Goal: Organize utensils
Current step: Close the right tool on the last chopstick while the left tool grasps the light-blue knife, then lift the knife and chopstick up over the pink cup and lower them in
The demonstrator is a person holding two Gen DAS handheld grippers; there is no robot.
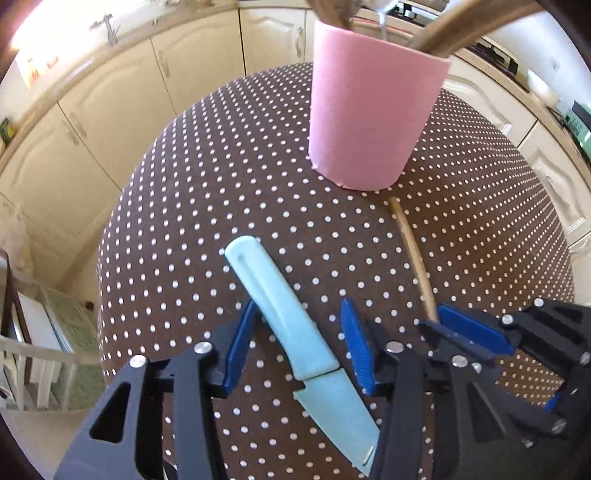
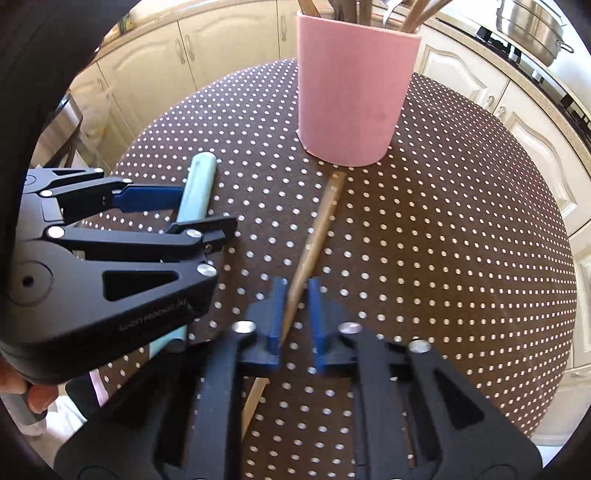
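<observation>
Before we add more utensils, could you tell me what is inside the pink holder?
The pink holder holds several upright wooden handles and a metal one above its rim; their lower ends are hidden by its wall.

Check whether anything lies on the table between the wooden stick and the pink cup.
Nothing visible does. The wooden stick points its far tip at the base of the pink cup, with only bare dotted tablecloth between. The blue knife lies off to its side.

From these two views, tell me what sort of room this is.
Most likely a home kitchen: cream cabinet doors run along a countertop, a steel pot sits on a hob, and a round table with a dotted cloth holds a pink utensil holder.
</observation>
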